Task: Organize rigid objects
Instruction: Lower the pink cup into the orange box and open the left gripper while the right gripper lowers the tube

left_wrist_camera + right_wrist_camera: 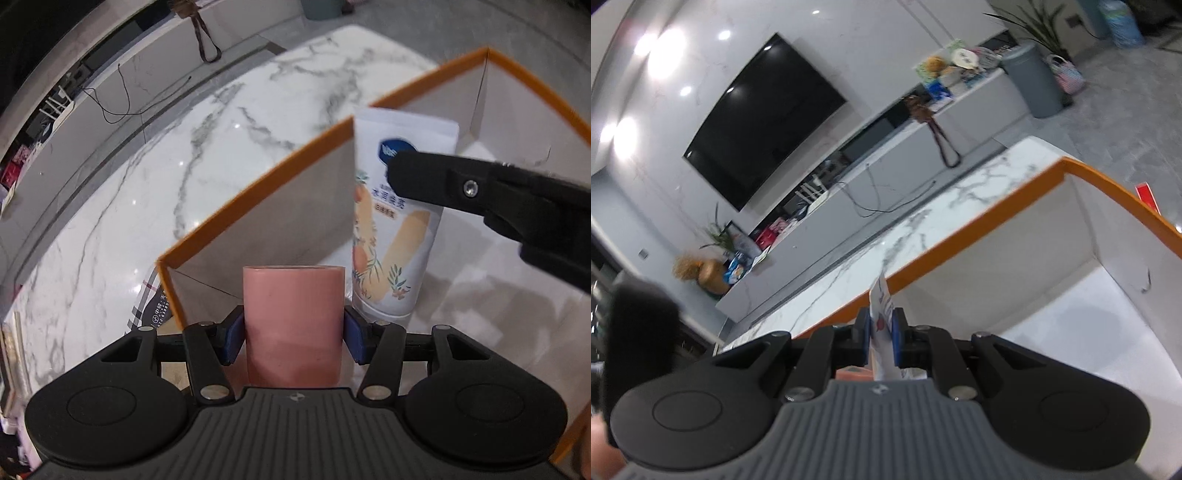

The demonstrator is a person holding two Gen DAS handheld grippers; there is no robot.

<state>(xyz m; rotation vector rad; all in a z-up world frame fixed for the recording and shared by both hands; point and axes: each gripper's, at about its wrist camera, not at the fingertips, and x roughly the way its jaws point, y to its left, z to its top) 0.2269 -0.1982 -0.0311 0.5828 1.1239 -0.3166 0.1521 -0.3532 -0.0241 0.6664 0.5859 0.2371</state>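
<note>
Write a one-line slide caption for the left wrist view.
Left gripper holds a pink cylinder over the orange-rimmed box while the right gripper grips a white tube inside it.

Inside the orange-rimmed box [258, 192] the white floor lies bare toward its far corner, open from above. The box walls fence it on every visible side. The pink cylinder [293, 325] fills the near corner, the upright tube [397, 236] stands just beside it, and the right gripper [480, 192] reaches across above. Outside the wall, the marble bench [166, 184] lies bare.
</note>
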